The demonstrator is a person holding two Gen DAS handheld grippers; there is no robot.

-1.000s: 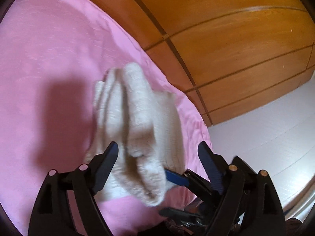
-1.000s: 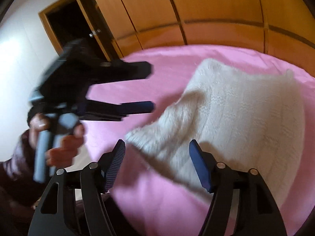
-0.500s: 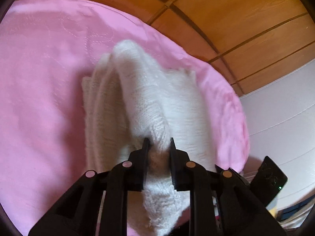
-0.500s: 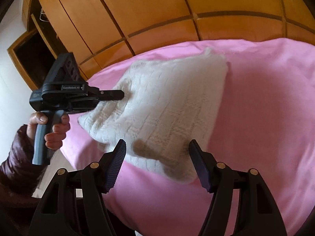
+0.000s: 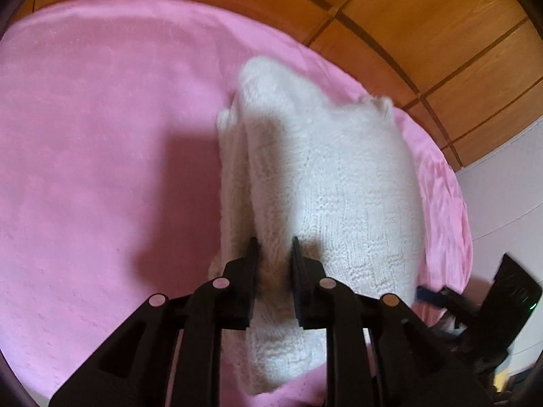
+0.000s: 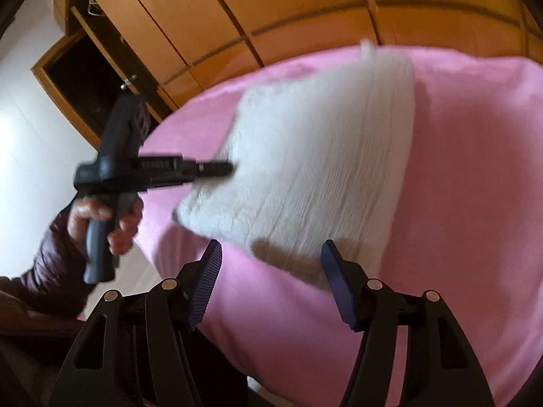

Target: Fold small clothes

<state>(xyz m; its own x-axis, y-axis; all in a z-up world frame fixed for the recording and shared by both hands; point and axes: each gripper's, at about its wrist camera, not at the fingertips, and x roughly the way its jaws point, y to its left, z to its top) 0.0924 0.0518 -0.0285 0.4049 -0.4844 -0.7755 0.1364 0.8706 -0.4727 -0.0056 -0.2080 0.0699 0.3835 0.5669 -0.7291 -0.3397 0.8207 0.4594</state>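
Note:
A white knitted garment (image 5: 325, 183), folded into a thick pad, lies on the pink bedspread (image 5: 101, 135). My left gripper (image 5: 274, 247) is shut on the garment's near edge, and a fold bulges up between its fingers. In the right wrist view the garment (image 6: 312, 156) is blurred and the left gripper (image 6: 224, 168) meets its left edge. My right gripper (image 6: 271, 254) is open and empty, just short of the garment's near corner.
A wooden wardrobe (image 6: 271, 10) stands behind the bed, with one door open at the left (image 6: 78, 78). The bedspread's edge (image 5: 451, 224) drops off to the right, next to a white wall (image 5: 509, 186). The person's hand (image 6: 101, 217) holds the left gripper.
My left gripper closed on the garment's edge a second ago and still holds it. It has shifted the garment on the bed. My right gripper stays open and has moved closer to the garment's corner.

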